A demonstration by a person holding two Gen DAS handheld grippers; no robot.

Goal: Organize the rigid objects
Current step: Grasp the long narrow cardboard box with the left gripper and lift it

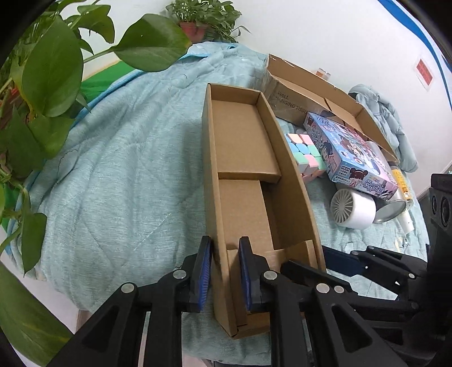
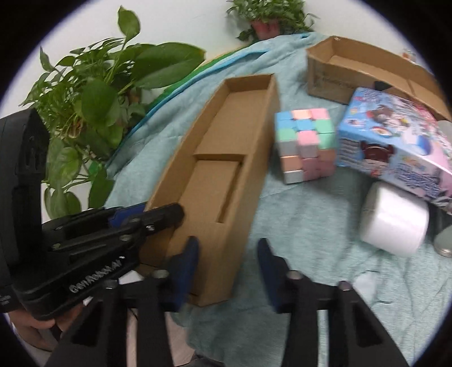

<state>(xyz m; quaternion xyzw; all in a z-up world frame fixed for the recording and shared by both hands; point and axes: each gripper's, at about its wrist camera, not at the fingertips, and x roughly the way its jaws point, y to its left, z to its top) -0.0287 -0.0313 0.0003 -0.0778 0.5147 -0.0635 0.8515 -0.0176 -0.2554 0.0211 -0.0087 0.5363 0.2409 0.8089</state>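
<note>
A long open cardboard box (image 1: 243,158) lies on a teal quilt; it also shows in the right wrist view (image 2: 223,158). My left gripper (image 1: 224,278) is shut on the box's near left wall, one pad outside and one inside. My right gripper (image 2: 227,271) is open, its jaws straddling the box's near right wall without touching it. To the right lie a pastel puzzle cube (image 2: 306,144), a blue cartoon box (image 2: 395,144), a white round fan (image 2: 395,223) and a metal tin (image 1: 391,210).
A larger open carton (image 1: 319,93) stands behind the objects. Leafy plants (image 1: 48,73) hang over the left side and a potted plant (image 1: 197,17) stands at the back wall. The quilt (image 1: 127,169) covers the surface. A yellow tube (image 1: 402,183) lies at far right.
</note>
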